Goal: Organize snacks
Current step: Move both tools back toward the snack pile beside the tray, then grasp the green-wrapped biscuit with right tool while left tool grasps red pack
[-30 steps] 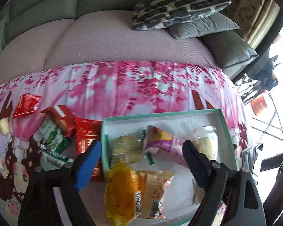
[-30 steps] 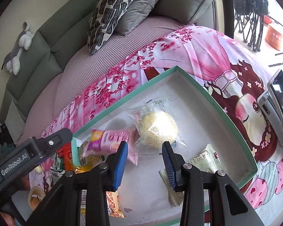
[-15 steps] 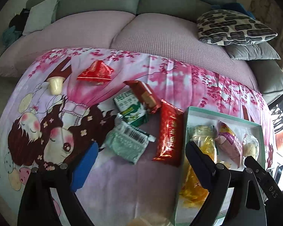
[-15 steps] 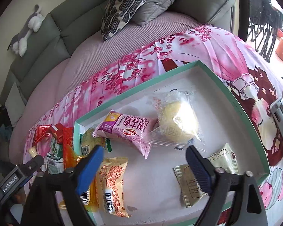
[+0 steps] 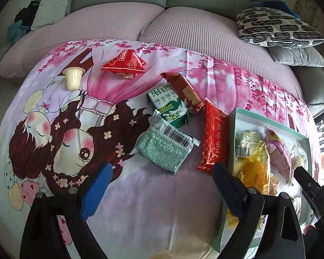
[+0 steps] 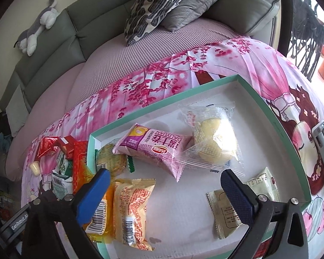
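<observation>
The left claw point(image 5: 159, 185) is swinging away from the teal-rimmed box point(image 5: 231, 129) and is now hanging, spread wide and holding nothing, over the loose snacks still lying on the pink cartoon-print blanket point(image 5: 54, 129) that covers the sofa. A second ago it was looking straight down into the box; that shift suggests the next pickup is being lined up. Just ahead of it are lying a pale green biscuit packet showing its barcode point(image 5: 166, 146), a green-and-white biscuit pack point(image 5: 168, 105), a brown wrapped bar point(image 5: 183, 90), a long red packet point(image 5: 213, 138) just beside the box wall, a red triangular pouch point(image 5: 124, 63) and a small cream jelly cup point(image 5: 73, 77) farther off. The right claw point(image 6: 164, 196) has opened from nearly closed to wide apart and is hovering empty above the box point(image 6: 270, 112), where a pink roll-cake packet point(image 6: 157, 149), a clear bag of yellow cakes point(image 6: 213, 138), orange packets point(image 6: 131, 207) and small pale sachets point(image 6: 224, 211) are already resting. Roughly half the snacks seem sorted.
</observation>
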